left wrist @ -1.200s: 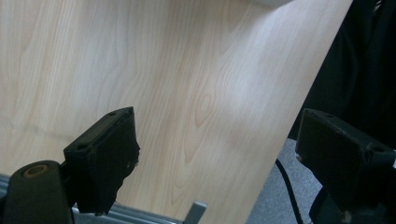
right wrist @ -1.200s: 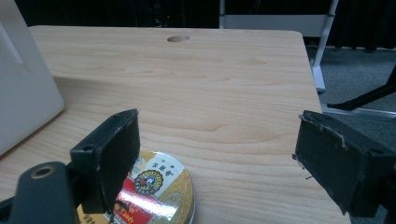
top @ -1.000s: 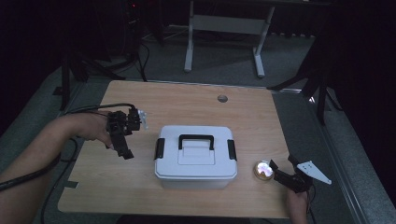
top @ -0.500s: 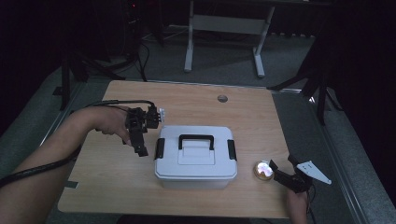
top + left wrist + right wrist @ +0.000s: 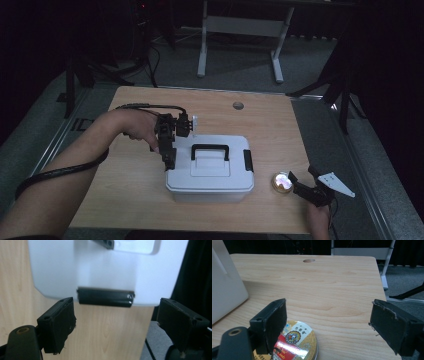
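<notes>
At the near edge of the table (image 5: 125,200), our right gripper (image 5: 303,190) rests with its jaws spread wide, the small gold tin (image 5: 294,343) lying flat just beside its inner jaw, not gripped; we judge it is parked there, close at hand, until the box is opened. Farther in, the white storage box (image 5: 210,167) sits closed at the table's middle, its black handle (image 5: 210,149) folded flat. Our left gripper (image 5: 117,322) hangs just off the box's left end, jaws wide apart and squared to the black side latch (image 5: 105,297), apparently lined up to release it. Beyond, a round cable hole (image 5: 238,105) marks the far edge.
</notes>
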Demonstrator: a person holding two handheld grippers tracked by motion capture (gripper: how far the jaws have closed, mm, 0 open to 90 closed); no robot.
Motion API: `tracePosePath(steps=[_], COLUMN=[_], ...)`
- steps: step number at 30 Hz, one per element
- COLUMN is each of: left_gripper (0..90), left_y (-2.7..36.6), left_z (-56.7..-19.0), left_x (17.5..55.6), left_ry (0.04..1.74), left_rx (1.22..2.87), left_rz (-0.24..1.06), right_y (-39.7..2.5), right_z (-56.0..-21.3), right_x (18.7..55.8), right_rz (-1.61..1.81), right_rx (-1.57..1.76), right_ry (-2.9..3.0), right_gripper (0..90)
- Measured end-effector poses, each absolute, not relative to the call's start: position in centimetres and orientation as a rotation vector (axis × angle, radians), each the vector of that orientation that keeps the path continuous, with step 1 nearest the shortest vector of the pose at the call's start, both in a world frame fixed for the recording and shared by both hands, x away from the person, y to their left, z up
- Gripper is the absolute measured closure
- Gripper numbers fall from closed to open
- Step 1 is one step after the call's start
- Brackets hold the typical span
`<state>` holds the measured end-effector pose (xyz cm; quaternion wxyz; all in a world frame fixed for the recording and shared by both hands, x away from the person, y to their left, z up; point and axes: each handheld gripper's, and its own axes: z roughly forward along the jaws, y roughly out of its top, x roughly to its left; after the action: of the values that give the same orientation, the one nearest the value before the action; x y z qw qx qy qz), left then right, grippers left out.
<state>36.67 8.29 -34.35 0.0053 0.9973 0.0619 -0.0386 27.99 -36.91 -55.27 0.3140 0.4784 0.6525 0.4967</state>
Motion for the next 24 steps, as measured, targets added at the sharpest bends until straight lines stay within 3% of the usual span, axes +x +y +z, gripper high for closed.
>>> tracePosePath(steps=[15, 24], left_gripper=[14.3, 21.7], left_y=[5.3, 3.7], left_z=[-34.6, -35.2], left_x=[37.3, 37.6], left_ry=[0.12, 0.067], left_rx=[3.127, 3.127], left_rz=[-0.131, -0.115], right_y=[-36.9, -37.0], right_z=[-55.3, -55.3], right_x=[28.0, 28.0], right_rz=[1.315, 1.321], right_rx=[1.259, 1.261], right_ry=[1.725, 1.724], right_gripper=[13.5, 13.5])
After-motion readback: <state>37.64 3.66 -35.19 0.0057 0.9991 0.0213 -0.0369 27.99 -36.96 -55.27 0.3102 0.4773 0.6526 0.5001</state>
